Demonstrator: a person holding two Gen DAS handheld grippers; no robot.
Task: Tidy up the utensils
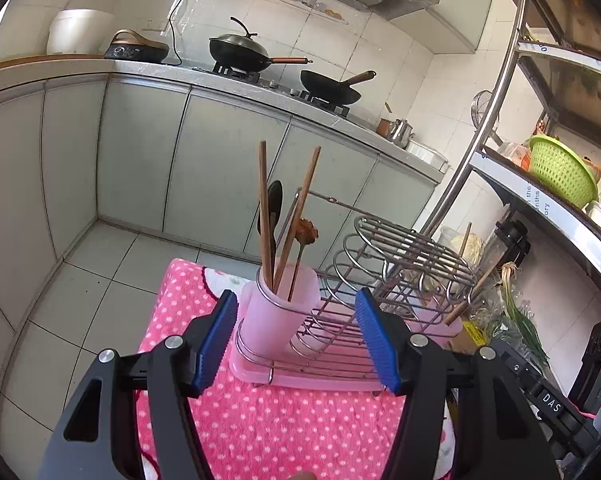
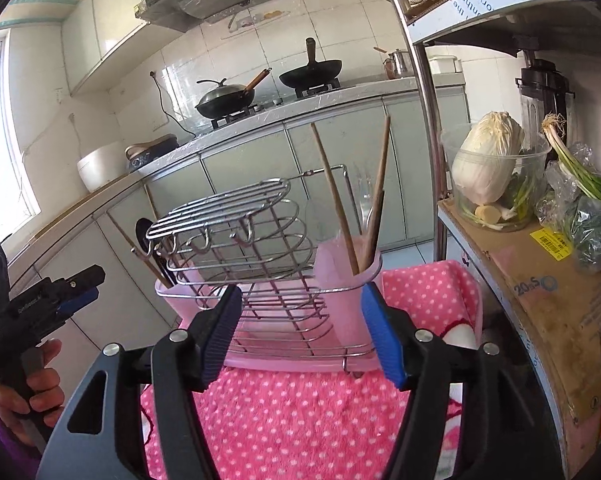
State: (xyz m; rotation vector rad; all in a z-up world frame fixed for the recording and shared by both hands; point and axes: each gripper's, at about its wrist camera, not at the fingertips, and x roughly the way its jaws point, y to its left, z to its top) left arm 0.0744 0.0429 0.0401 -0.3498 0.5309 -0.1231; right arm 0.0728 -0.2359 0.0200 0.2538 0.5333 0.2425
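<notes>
- A wire dish rack (image 1: 384, 280) is seen standing on a pink tray (image 1: 300, 380), which rests on the pink polka-dot cloth (image 1: 284, 424) covering the tabletop.
- A pink cup (image 1: 276, 312) is held in a wire ring at one end of the rack; two wooden chopsticks (image 1: 265, 216), a black spoon (image 1: 274, 208) and a utensil with an orange-brown head (image 1: 306, 232) are seen standing in it.
- A second pink cup (image 2: 348, 292) is fitted at the rack's other end, and two more chopsticks (image 2: 334, 196) lean inside it beside a clear utensil (image 2: 366, 200).
- The left gripper (image 1: 296, 340) is held in front of the rack, its jaws spread apart and empty, with the first cup just beyond them.
- The right gripper (image 2: 300, 336) is held in front of the rack from the other side, its jaws likewise released and grasping nothing.
- Behind the rack, two woks (image 1: 240, 52) are seen on a stove.
</notes>
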